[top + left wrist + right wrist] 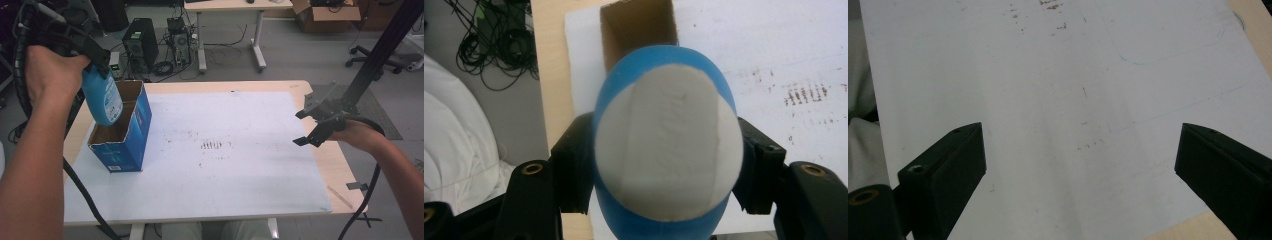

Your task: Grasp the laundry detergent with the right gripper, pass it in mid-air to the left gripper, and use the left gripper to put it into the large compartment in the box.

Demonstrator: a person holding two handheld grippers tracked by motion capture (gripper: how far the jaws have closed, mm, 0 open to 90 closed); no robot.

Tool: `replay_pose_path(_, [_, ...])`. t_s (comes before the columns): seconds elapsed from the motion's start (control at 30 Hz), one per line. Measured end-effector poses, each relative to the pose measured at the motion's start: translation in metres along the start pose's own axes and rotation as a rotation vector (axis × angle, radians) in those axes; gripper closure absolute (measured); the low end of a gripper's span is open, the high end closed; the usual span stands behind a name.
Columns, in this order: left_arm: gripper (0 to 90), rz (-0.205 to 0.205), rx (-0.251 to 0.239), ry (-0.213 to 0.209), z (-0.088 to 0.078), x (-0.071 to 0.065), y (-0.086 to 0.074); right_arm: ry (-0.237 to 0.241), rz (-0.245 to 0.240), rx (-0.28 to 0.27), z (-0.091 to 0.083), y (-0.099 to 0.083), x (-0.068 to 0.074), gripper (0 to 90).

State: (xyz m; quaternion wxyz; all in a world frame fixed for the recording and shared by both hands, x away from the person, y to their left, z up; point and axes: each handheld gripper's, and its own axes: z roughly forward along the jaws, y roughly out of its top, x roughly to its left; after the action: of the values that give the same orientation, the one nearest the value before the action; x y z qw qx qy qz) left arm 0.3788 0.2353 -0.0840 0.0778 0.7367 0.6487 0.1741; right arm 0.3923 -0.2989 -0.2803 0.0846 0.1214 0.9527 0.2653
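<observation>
From the high view, I see my left claw [97, 67] raised over the far left of the worktop [345, 165], clamped on a blue bottle [102, 97] with a pale label. The bottle hangs tilted over the open top of a blue carton [135, 137], its lower end just above or inside the opening; I cannot tell which. The carton stands near the left edge of a white sheet [225, 175] that covers most of the worktop; its brown inside is visible. My right claw [312, 127] hovers above the sheet's right edge, well apart from the carton, jaws spread and holding nothing. Smudged dark marks [212, 146] sit near the middle of the sheet.

In the left gripper view, the bottle [666, 145] is close to the camera: a blue body with a wide off-white oval face turned towards me. The two black jaws press on its left and right sides. Beyond it I see the carton's brown opening [636, 27], the white sheet [774, 50] and a strip of bare wooden worktop [546, 75].

In the right gripper view, the right claw [1080, 160] stands wide, with nothing between its jaws. Below lies the white sheet [1048, 100], with faint pencil lines and a few dark specks.
</observation>
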Motion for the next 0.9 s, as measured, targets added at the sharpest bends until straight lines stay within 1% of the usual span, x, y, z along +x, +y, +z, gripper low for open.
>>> replay_pose_path(0.27, [38.1, -0.028, -0.003, -0.001, 0.013, 0.005, -0.003, -0.002, 0.001, -0.004, 0.001, 0.001, 0.000, 5.8])
replay_pose_path(0.47, [38.0, -0.047, -0.010, 0.000, 0.026, 0.006, -0.005, -0.003, 0.007, -0.004, 0.001, 0.001, 0.000, 5.9])
replay_pose_path(0.57, [38.1, -0.055, -0.014, -0.002, 0.034, 0.007, -0.006, -0.002, 0.010, -0.003, 0.002, 0.000, 0.000, 5.9])
replay_pose_path(0.9, [38.1, -0.056, -0.011, 0.006, 0.065, 0.008, -0.014, 0.003, 0.018, 0.012, 0.007, -0.002, 0.000, 5.9])
